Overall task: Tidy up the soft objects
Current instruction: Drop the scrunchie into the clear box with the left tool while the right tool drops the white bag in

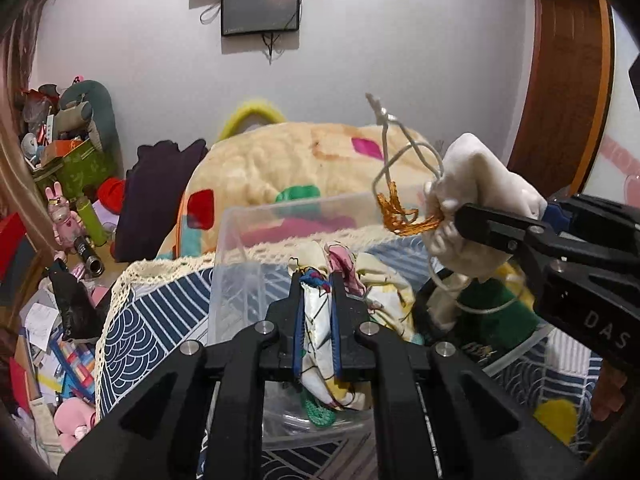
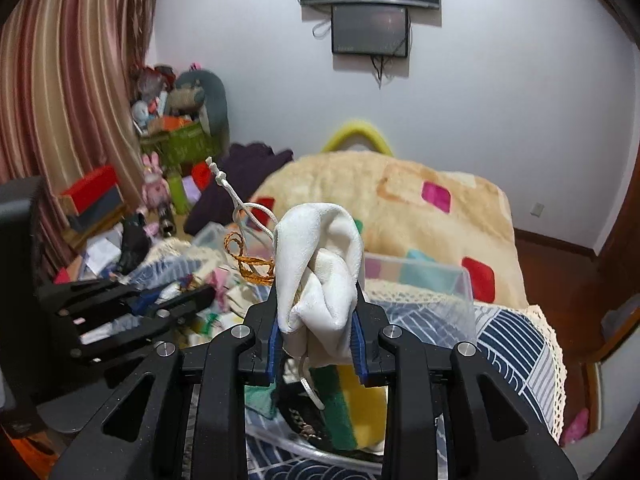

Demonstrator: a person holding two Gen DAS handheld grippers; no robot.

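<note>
My left gripper (image 1: pixel 317 280) is shut on a white patterned cloth pouch (image 1: pixel 318 332) and holds it over a clear plastic bin (image 1: pixel 236 280). More patterned cloths (image 1: pixel 380 284) lie inside the bin. My right gripper (image 2: pixel 318 292) is shut on a white drawstring pouch (image 2: pixel 320 280) with a white cord (image 2: pixel 236 200) and an orange braided cord (image 2: pixel 244 260). In the left wrist view the right gripper (image 1: pixel 456 220) holds that pouch (image 1: pixel 476 184) above the bin's right side. In the right wrist view the left gripper (image 2: pixel 208 292) is at the left.
The bin stands on a blue and white patterned cloth with a lace edge (image 1: pixel 136 320). A cream blanket with coloured patches (image 1: pixel 304 160) is heaped behind. A green and yellow item (image 2: pixel 344 408) lies below the right gripper. Toys, boxes and papers (image 1: pixel 60 200) clutter the left.
</note>
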